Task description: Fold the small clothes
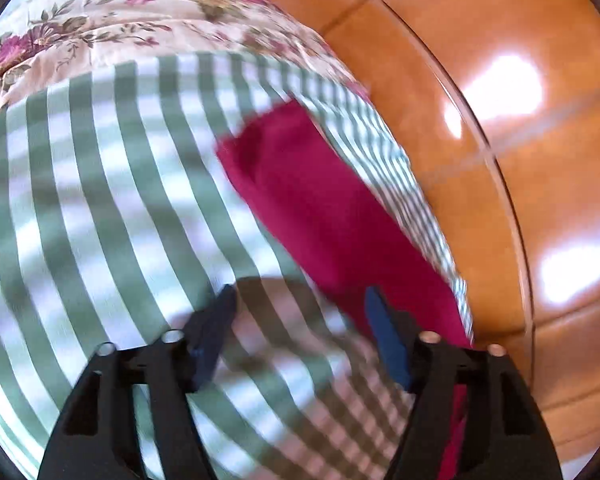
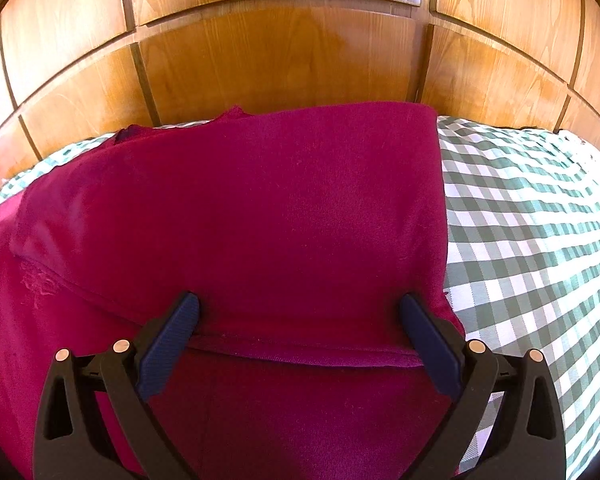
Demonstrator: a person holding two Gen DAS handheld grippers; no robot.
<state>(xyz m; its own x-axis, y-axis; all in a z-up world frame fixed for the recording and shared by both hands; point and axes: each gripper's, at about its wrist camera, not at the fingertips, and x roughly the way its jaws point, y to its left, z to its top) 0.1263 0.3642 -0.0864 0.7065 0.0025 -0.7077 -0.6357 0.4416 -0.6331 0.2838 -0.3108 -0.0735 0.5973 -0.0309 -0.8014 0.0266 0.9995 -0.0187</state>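
A dark pink garment (image 2: 260, 208) lies on the green-and-white checked bedcover (image 2: 520, 240), folded over itself, with a hemmed edge running across near the bottom of the right wrist view. My right gripper (image 2: 300, 304) hovers just over that folded edge, open wide, and its blue pads (image 2: 172, 336) stand on either side of the cloth without pinching it. In the blurred left wrist view the garment (image 1: 320, 200) is a long strip by the bed's right edge. My left gripper (image 1: 300, 296) is open over the checked cover (image 1: 100, 200), with nothing between its fingers.
A glossy wooden panelled wall (image 2: 280, 60) stands right behind the bed, and it fills the right side of the left wrist view (image 1: 520, 120). A floral quilt (image 1: 120, 20) lies beyond the checked cover.
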